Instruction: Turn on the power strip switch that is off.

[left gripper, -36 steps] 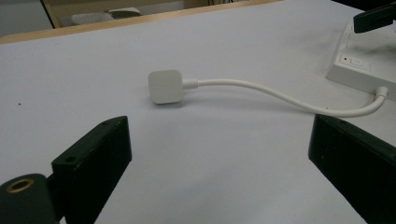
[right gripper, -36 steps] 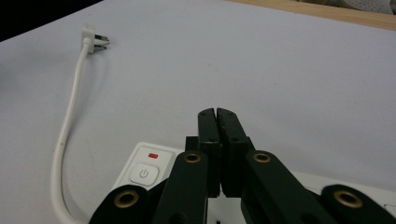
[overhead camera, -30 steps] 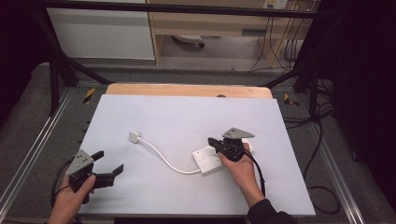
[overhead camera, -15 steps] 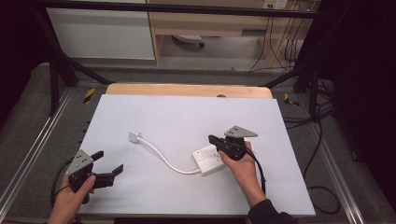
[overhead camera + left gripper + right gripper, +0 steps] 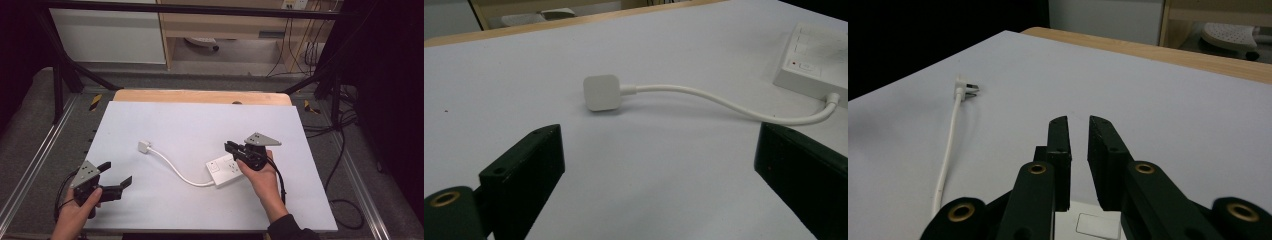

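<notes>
High view, nearest first: left gripper point(image 5: 116, 175) hangs released at the counter's point(image 5: 200, 115) near left corner. Right gripper point(image 5: 231, 147), nearly clenched and empty, sits over the power strip point(image 5: 225, 170); pressing there could skid it, dragging cord point(image 5: 172, 167) and plug point(image 5: 144, 146). One strip, one cord, one plug, two grippers.

Right gripper point(image 5: 234, 148) seemingly over power strip point(image 5: 224, 169).

A white table point(image 5: 165, 125) carries a power strip point(image 5: 225, 170) and its plug point(image 5: 144, 146).
</notes>
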Demonstrator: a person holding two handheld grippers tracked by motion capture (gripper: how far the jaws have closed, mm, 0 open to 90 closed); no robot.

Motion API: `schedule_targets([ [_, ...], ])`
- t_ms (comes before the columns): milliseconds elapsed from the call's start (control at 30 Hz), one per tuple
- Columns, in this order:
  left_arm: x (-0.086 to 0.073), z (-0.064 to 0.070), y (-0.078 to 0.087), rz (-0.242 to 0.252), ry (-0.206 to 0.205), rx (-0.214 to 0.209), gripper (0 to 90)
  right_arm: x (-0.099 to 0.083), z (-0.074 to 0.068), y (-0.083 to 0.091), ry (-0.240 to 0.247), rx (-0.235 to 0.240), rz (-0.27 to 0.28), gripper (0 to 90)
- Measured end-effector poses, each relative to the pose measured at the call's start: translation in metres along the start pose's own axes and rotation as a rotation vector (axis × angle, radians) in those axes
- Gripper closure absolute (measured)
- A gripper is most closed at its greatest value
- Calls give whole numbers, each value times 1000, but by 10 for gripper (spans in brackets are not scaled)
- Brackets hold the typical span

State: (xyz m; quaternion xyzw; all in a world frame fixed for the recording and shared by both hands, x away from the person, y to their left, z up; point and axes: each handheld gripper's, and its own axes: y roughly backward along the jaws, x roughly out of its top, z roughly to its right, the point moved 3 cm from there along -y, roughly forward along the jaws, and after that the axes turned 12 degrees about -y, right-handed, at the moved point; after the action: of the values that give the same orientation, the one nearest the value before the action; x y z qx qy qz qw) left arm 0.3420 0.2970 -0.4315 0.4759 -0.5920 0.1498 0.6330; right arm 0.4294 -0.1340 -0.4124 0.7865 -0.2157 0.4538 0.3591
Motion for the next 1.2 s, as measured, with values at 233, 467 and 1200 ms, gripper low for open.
schedule_targets([
  [233,0,0,0,0,-2,0,60,1,0,2,-6,-5,7,763],
  [467,0,0,0,0,-3,1,61,6,-1,8,-1,-14,20,700],
  [1200,-1,-1,1,-1,0,0,60,22,1,34,-15,-53,88,472],
])
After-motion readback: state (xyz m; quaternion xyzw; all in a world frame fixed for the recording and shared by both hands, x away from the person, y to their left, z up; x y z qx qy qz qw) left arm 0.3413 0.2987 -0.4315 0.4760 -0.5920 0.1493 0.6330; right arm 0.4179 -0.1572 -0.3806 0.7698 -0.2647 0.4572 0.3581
